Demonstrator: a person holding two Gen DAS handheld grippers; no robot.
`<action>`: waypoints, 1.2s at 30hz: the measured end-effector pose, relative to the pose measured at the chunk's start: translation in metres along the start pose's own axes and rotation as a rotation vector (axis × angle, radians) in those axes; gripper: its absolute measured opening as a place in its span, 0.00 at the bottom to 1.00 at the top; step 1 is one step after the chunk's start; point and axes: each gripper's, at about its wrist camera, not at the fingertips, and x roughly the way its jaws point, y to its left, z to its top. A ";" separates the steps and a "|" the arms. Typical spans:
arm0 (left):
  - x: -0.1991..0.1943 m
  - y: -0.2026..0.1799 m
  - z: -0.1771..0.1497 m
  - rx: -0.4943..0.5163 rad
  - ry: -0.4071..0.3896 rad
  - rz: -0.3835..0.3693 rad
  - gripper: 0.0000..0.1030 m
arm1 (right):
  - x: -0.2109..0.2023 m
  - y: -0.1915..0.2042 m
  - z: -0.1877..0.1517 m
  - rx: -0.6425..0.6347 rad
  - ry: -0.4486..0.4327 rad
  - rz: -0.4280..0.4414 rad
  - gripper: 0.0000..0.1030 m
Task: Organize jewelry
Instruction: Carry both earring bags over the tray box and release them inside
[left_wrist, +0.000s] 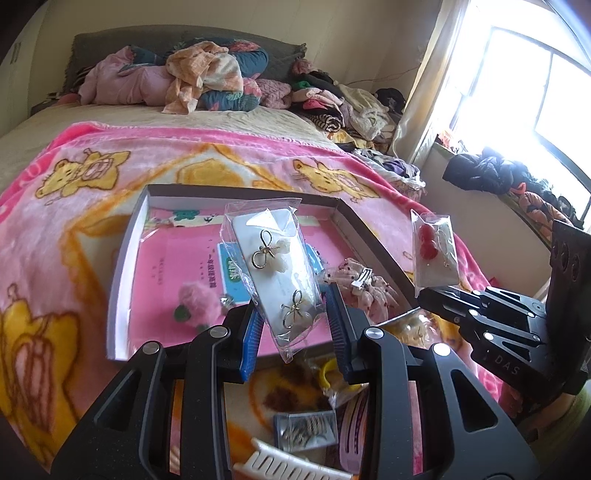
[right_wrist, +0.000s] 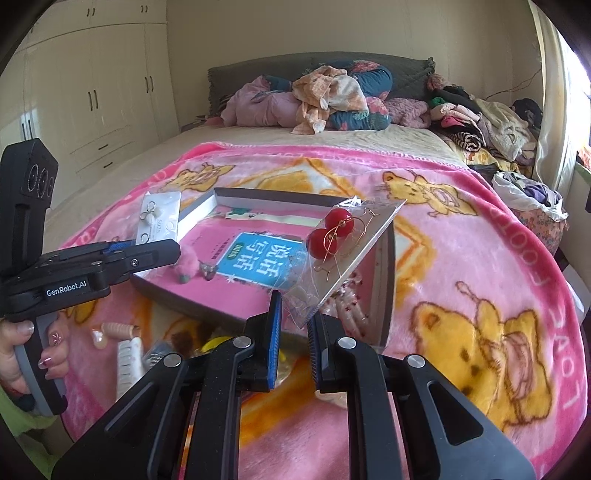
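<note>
A: Left gripper (left_wrist: 295, 317)?
B: Clamped on a bow-earring packet (left_wrist: 275, 266), held up over the box (left_wrist: 125, 258) on the blanket (left_wrist: 55, 229).
A: Right gripper (right_wrist: 295, 317)?
B: Pinching a cherry-earring packet (right_wrist: 343, 247) by its corner, above the box's near right side.
A: Inside the box?
B: Pink pompom (left_wrist: 197, 299), lace scrunchie (left_wrist: 365, 291). Comb (left_wrist: 284, 463) lies outside, near.

A bed (right_wrist: 332, 147) heaped with clothes stands between cream wardrobes (right_wrist: 92, 85) and a bright curtained window (left_wrist: 517, 81).
</note>
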 end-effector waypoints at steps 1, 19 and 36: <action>0.003 -0.001 0.002 0.001 0.006 -0.002 0.24 | 0.001 -0.001 0.001 -0.009 0.002 -0.007 0.13; 0.050 -0.008 0.015 0.045 0.115 0.003 0.24 | 0.038 -0.023 0.014 -0.078 0.063 -0.031 0.13; 0.087 -0.012 0.006 0.054 0.222 0.001 0.24 | 0.071 -0.036 0.009 -0.114 0.131 0.004 0.13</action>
